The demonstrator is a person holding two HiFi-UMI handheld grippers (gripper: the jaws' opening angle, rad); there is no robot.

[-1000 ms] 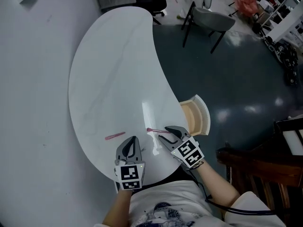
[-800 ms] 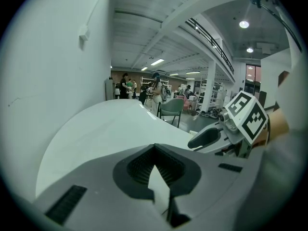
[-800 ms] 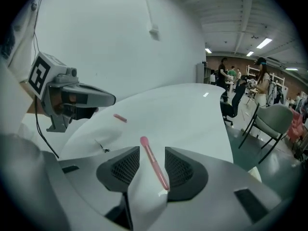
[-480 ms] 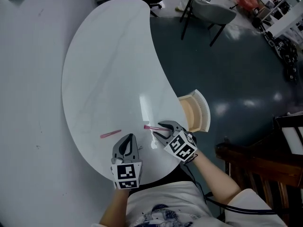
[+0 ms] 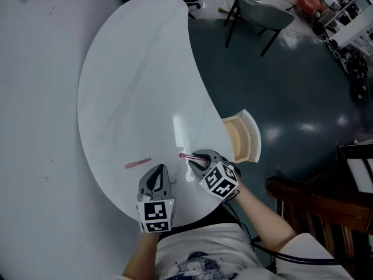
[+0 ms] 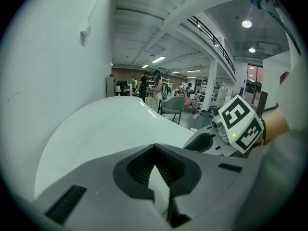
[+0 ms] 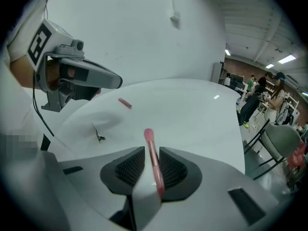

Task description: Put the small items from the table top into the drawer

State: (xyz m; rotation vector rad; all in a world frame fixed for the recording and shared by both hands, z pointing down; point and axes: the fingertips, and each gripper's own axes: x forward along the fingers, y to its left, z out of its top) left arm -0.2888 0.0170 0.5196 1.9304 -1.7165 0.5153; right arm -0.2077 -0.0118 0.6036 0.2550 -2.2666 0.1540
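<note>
Right hand-held gripper closing round stick; clip nearby.

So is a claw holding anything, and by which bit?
Nothing yet: the right gripper has just been closing its jaws around the thin pink stick, rounded tip poking out. The left gripper is shut, empty.

Head view: light was even, slightly dim, with a cool cast. The white table read bright, with a glare streak near its right edge. The dark floor carried pale lamp reflections.

Both gripper views: strong fisheye bending, black vignette in the corners. Ceiling lamps blew out in the left gripper view. Strip lights glowed at far right in the right gripper view, where a soft shadow lay on the table at left. Near jaw bodies were soft.
</note>
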